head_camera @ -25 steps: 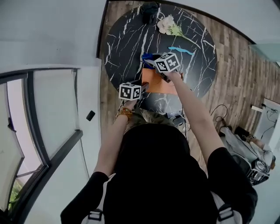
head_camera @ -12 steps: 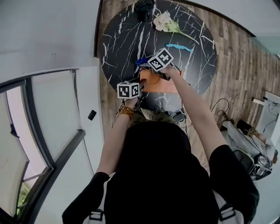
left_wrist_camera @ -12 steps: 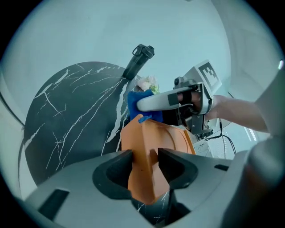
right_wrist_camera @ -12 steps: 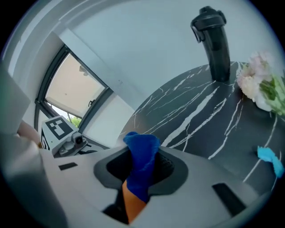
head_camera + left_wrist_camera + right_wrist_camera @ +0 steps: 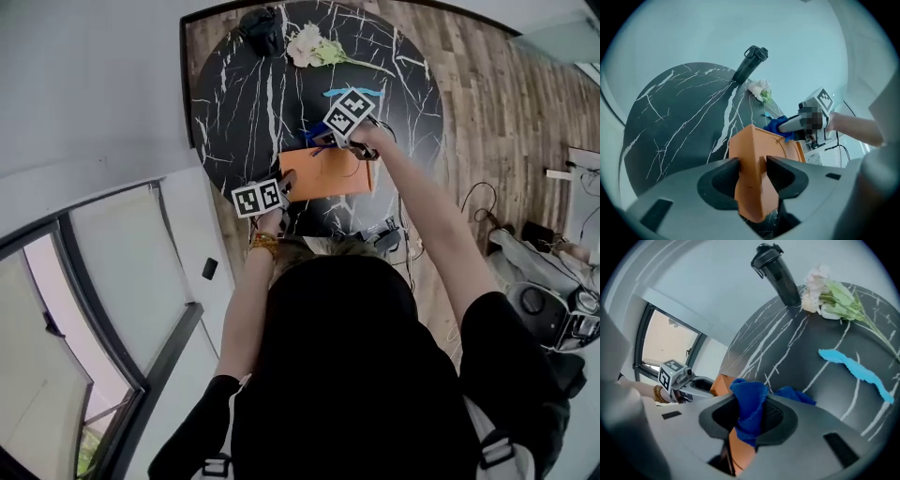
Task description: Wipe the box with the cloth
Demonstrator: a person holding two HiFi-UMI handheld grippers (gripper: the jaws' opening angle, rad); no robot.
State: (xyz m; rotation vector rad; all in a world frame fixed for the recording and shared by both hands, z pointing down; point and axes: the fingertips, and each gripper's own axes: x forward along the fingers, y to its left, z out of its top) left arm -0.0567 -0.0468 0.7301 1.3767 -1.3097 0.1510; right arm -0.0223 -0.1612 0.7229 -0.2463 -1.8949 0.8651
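- Left tongs (image 5: pixel 752 169) clamp the orange box (image 5: pixel 328 173) at its 8 o'clock corner.
- Right tongs (image 5: pixel 750 417) pinch the blue cloth (image 5: pixel 747 399) against the box's 12 o'clock edge.
- Flower (image 5: pixel 314 47) lies at the counter's (image 5: pixel 239 103) 12 o'clock.

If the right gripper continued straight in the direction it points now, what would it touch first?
Probably the black table just beyond the box: the right gripper, shut on the blue cloth, points down past the box's edge. Depth is unclear, so the box might come first.

Box (image 5: pixel 328 175) on table (image 5: pixel 234 94), near edge; cloth (image 5: pixel 749 404) at its far side, strip (image 5: pixel 333 92) beyond; flowers (image 5: pixel 307 45) at far rim, bottle (image 5: pixel 262 22) left of them.
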